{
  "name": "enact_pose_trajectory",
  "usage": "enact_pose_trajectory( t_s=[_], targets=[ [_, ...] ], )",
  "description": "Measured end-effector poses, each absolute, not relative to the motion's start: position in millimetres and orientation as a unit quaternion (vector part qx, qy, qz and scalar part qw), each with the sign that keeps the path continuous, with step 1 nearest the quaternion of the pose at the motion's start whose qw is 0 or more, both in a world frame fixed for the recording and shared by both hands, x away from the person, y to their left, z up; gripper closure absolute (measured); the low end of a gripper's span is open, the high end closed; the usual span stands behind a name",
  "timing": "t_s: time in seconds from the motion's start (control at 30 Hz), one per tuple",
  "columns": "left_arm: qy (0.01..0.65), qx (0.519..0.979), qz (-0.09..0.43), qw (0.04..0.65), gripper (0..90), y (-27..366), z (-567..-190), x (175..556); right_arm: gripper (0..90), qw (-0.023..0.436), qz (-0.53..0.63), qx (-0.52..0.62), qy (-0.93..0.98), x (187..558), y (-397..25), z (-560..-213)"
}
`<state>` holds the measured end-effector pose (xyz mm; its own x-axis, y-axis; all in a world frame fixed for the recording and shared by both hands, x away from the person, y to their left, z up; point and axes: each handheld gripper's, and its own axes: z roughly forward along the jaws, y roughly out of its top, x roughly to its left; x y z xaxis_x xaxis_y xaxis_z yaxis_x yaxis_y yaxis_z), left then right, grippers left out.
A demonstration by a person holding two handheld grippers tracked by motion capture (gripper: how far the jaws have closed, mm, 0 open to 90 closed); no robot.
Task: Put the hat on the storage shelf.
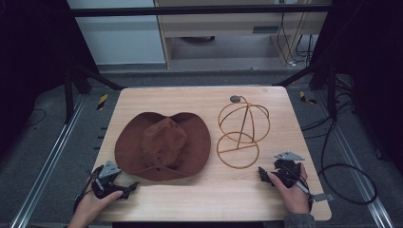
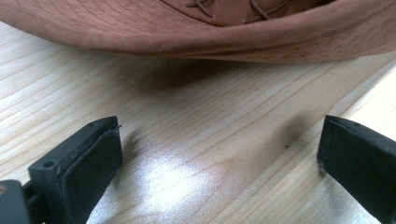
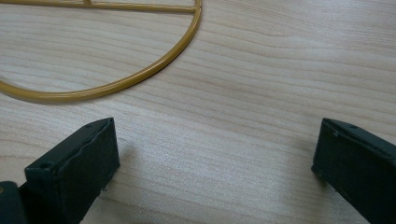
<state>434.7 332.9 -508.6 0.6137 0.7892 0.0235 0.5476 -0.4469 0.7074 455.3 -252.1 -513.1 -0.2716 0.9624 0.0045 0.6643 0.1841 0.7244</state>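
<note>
While both hands rest low at the near edge of the bench (image 1: 214, 199), the left gripper (image 1: 124, 188) sits with its jaws wide apart and holds nothing. It points at the hat (image 1: 164, 145), whose brim (image 2: 196, 42) lifts a little off the wood just ahead, so a jaw could slide under it. The right gripper (image 1: 264, 175) is spread apart too, with nothing in it. It sits just short of the stand (image 1: 241, 130), near its flat bottom ring (image 3: 116, 81). The hat lies in the middle, brim down. The wire stand is to its right, upright, likely waiting for the hat to go on top.
</note>
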Motion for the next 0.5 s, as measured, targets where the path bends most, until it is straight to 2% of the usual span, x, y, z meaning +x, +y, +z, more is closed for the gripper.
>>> enact_pose_trajectory(
  t_s=[0.2,0.27,0.5],
  targets=[
    [0.400,0.835,0.174,0.337,0.0,332.9,-507.3,434.0,0.4,0.236,0.315,0.555,0.733,455.4,-252.2,-513.0],
    [0.397,0.836,0.173,0.336,3.6,332.8,-506.3,433.7,0.4,0.236,0.315,0.555,0.733,455.4,-252.2,-513.0],
    [0.374,0.833,0.167,0.372,6.0,336.9,-492.2,421.8,0.4,0.236,0.316,0.555,0.733,455.5,-252.1,-513.0]
  ],
)
